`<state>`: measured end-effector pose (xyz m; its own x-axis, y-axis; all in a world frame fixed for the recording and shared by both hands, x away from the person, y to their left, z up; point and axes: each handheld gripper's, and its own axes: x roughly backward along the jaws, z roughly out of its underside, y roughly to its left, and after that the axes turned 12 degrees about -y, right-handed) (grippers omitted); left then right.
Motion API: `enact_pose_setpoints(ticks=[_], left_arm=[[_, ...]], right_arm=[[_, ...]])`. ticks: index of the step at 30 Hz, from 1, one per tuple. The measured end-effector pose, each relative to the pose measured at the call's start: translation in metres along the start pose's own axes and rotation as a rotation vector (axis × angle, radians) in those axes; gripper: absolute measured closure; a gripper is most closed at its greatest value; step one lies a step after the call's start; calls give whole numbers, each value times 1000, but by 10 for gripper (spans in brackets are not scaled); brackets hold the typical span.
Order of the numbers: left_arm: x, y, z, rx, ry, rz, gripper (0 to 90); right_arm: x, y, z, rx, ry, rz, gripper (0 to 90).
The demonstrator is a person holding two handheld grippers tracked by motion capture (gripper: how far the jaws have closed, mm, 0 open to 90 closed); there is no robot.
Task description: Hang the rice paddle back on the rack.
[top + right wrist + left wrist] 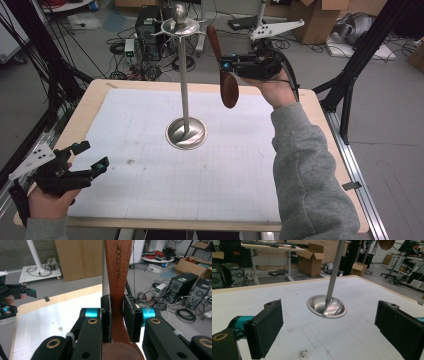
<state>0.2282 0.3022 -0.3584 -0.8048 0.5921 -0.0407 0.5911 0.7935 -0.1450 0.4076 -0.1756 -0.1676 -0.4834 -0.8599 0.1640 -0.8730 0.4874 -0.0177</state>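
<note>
A metal stand (184,75) with a round base (186,134) and hooked arms at its top (179,26) rises from the middle of the table. My right gripper (226,64) is held high to the right of the pole, shut on the handle of a brown wooden spoon (223,75); the bowl hangs down. In the right gripper view the pads (107,317) clamp the handle (117,290), which is marked MAXCOOK. My left gripper (90,156) rests open near the table's front left corner. Its jaws stand wide apart in the left gripper view, with the stand's base (326,306) ahead.
A white gridded mat (150,170) covers the wooden table (90,102). Cardboard boxes (320,20), computer towers (147,25) and cables lie on the floor beyond the far edge. Black frame posts (360,50) stand to the right and left.
</note>
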Motion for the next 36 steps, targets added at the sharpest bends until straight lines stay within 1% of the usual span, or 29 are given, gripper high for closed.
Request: enact_pose_setpoints(ticks=[3,5,14,15,17,28,30,36], left_arm=[[0,0,0,1,-2,-2,86],[1,0,0,3,-4,-3,86],[1,1,0,1,-2,-5,86],[1,1,0,1,-2,-5,86],[2,1,0,1,-3,-5,86],[2,3,0,6,-3,-7,86],[2,3,0,5,-3,-8,86],[3,2,-1,3,-7,-6,86]], right_arm=[[-1,1,0,-5,-6,-4,778],[-3,1,0,1,-3,-4,778],[-9,1,1,-8,4,-5,778],[-9,0,2,-2,5,-5,778],[-10,1,2,-9,2,-4,778],[-15,0,3,-6,-2,-8,778],[-16,0,3,-13,-2,-11,778],[-19,0,4,-14,-3,-13,778]])
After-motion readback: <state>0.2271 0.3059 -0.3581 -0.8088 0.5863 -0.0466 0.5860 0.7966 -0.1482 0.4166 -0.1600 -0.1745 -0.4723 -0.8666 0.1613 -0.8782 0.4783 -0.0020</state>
